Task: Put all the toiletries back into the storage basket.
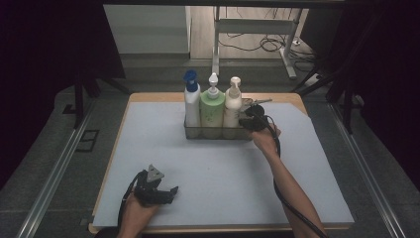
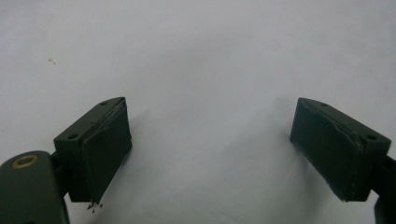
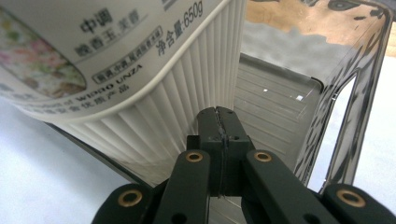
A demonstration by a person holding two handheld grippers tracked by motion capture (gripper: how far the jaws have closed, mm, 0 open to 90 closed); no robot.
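**Closed jaws at the wall of the bottle caddy**

Nearest the high camera, at the near left of the table, the left gripper sits in a hand that rests low on the pale mat, pointing right. Its jaws stand wide apart with nothing between them, and its own view shows bare white surface past the two black pads.

Farther off, the right gripper is held on an outstretched forearm that comes in from the near right; its black cable trails back along the arm. Its jaws are pressed fully together and appear to pinch the clear wall of the caddy at its right end; no gap shows between them.

The caddy sits at the far centre of the mat and holds three pump bottles in a row: a white one with a blue head at left, a green one in the middle, a cream one at right (nearest the gripper). Close up, the cream bottle has a ribbed base and a label reading "650g" and "WIPRO UNZA" among Chinese characters, partly cut off by the frame. A floral panel on it is blurred.
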